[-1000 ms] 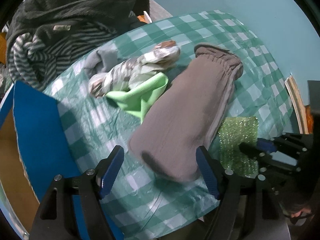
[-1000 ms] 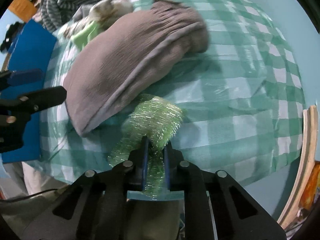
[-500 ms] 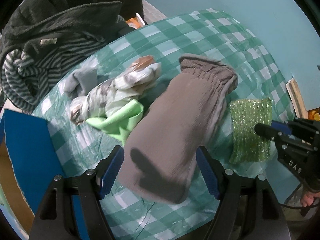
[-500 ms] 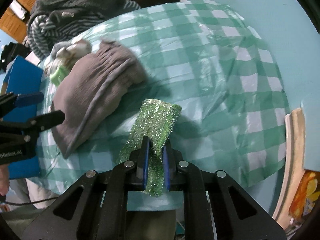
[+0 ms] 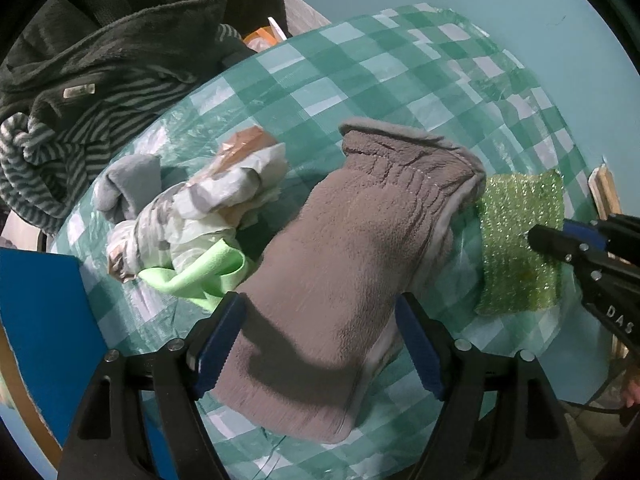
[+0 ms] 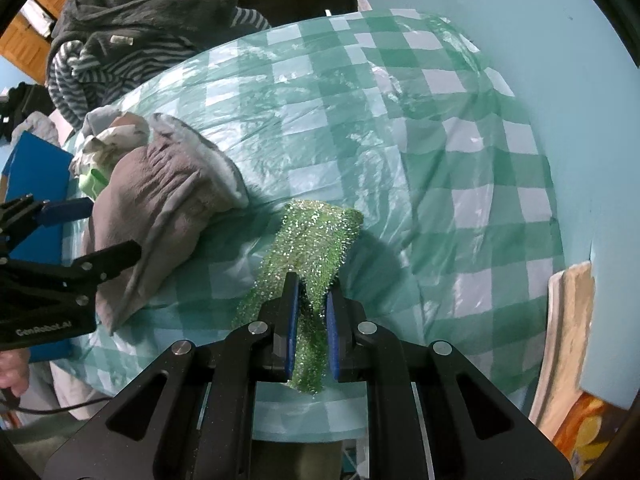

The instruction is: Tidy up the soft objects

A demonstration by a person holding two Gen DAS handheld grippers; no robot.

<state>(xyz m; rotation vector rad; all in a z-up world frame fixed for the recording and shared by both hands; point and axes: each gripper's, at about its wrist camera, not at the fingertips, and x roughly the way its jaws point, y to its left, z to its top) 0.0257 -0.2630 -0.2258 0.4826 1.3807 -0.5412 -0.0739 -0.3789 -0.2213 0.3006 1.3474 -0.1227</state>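
My right gripper [image 6: 312, 291] is shut on a glittery green scrub cloth [image 6: 316, 236]. The cloth's far end droops onto the green checked table cover [image 6: 420, 128]. In the left wrist view the same scrub cloth [image 5: 520, 240] hangs beside the cuff of a grey-brown fleece mitt [image 5: 352, 260], with the right gripper [image 5: 538, 236] pinching its right edge. My left gripper [image 5: 318, 344] is open and points down, its fingers astride the mitt's near end. I cannot tell whether it touches the mitt. Left of the mitt lie a lime cloth [image 5: 200, 276], a patterned white-grey cloth [image 5: 208, 200] and a grey sock [image 5: 128, 188].
A striped and dark fleece garment [image 5: 80, 112] is heaped at the table's far left. A blue box [image 5: 36, 320] stands by the left edge. A wooden board [image 6: 568, 320] leans against the teal wall [image 6: 540, 40] on the right. A hand [image 6: 14, 374] shows at lower left.
The right gripper carried the scrub cloth from the mitt's near end to beside its cuff, lifting it. The left gripper shifted over the mitt and sank a little.
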